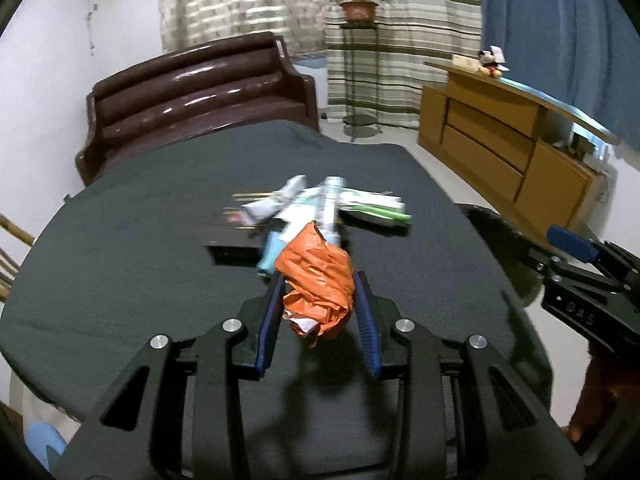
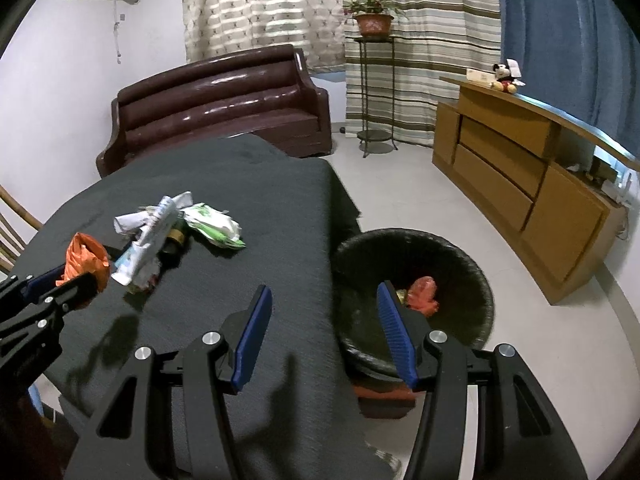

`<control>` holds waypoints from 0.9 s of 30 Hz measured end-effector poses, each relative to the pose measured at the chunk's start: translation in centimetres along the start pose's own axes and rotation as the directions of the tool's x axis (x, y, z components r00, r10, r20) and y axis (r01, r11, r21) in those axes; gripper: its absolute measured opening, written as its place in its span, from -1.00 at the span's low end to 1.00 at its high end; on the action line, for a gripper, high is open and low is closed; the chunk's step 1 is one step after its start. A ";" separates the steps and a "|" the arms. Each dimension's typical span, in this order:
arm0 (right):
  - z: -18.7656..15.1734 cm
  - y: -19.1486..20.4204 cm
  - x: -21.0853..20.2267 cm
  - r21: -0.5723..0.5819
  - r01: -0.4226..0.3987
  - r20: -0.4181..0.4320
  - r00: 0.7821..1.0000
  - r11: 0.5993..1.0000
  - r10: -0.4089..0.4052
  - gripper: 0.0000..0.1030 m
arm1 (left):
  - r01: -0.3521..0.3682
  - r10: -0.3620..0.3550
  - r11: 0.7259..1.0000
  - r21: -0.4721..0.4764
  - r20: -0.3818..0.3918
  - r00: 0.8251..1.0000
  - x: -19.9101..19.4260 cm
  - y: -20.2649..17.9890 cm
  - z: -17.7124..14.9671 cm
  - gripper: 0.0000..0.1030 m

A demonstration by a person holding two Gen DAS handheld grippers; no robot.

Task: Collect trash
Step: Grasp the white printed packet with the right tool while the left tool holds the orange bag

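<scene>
Now the crumpled orange wrapper (image 1: 318, 280) sits pinched between the left gripper (image 1: 318, 284) jaws above the dark tablecloth (image 1: 140, 248), litter pile (image 1: 320, 208) at twelve o'clock. Right gripper (image 2: 324, 296) gapes empty; black bin (image 2: 416, 296) at one o'clock.

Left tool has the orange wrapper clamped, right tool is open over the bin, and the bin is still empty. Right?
One thing is off: the bin is not empty. The right wrist view shows a red-orange crumpled piece already lying inside it. The rest holds: the left tool is shut on the orange wrapper, and the right tool is open near the bin.
</scene>
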State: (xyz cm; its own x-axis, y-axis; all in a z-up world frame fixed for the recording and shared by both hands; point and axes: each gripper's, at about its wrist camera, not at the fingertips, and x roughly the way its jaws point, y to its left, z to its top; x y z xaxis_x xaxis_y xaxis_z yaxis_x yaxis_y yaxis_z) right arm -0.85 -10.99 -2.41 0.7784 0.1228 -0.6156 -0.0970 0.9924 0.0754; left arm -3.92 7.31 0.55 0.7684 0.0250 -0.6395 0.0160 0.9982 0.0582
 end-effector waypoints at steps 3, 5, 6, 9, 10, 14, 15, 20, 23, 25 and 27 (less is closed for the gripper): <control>0.5 1.4 0.7 -0.001 -0.026 -0.004 1.000 1.000 0.026 0.05 | -0.036 0.035 0.999 -0.020 -0.012 0.999 0.5 2.0 0.0 -0.35; 0.8 2.7 1.2 -0.010 -0.046 -0.007 0.999 0.999 0.046 0.05 | -0.062 0.062 0.998 -0.025 -0.011 0.998 0.6 3.2 0.0 -0.34; 1.0 3.2 1.3 -0.011 -0.053 -0.009 0.999 0.999 0.053 0.05 | -0.082 0.082 0.996 -0.031 -0.011 0.997 0.8 4.2 0.0 -0.34; 1.6 5.1 1.9 -0.022 -0.083 -0.017 0.996 0.996 0.083 0.05 | -0.115 0.114 0.992 -0.056 -0.018 0.993 1.1 6.4 0.2 -0.34; 1.8 5.9 2.2 -0.032 -0.094 -0.018 0.995 0.995 0.093 0.05 | -0.123 0.122 0.990 -0.066 -0.020 0.992 1.2 7.2 0.1 -0.34; 2.6 8.4 2.9 -0.060 -0.125 -0.024 0.992 0.990 0.124 0.05 | -0.151 0.149 0.983 -0.100 -0.025 0.988 1.5 9.9 0.3 -0.34; 2.7 8.9 3.1 -0.065 -0.132 -0.027 0.991 0.989 0.131 0.05 | -0.160 0.158 0.982 -0.106 -0.025 0.987 1.6 10.6 0.4 -0.34; 3.0 11.3 4.4 -0.084 -0.157 -0.056 0.987 0.984 0.153 0.05 | -0.190 0.188 0.976 -0.109 -0.023 0.982 2.2 12.4 0.6 -0.34; 2.8 12.4 5.1 -0.094 -0.164 -0.078 0.984 0.982 0.157 0.05 | -0.191 0.188 0.975 -0.118 -0.034 0.982 2.6 13.3 0.6 -0.34; 2.8 13.2 5.6 -0.100 -0.166 -0.093 0.983 0.981 0.157 0.05 | -0.186 0.183 0.974 -0.125 -0.041 0.982 3.0 13.7 0.5 -0.34; 2.9 13.7 6.0 -0.102 -0.166 -0.102 0.982 0.981 0.156 0.05 | -0.180 0.175 0.975 -0.132 -0.047 0.983 3.3 13.8 0.6 -0.34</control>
State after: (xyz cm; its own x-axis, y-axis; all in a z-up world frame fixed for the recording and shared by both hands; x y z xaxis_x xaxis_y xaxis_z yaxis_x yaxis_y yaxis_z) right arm 4.30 3.32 -2.75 0.6865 0.2754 -0.6729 -0.2880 0.9528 0.0961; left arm -0.78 21.19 -0.33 0.7286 0.2022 -0.6544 -0.2070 0.9758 0.0711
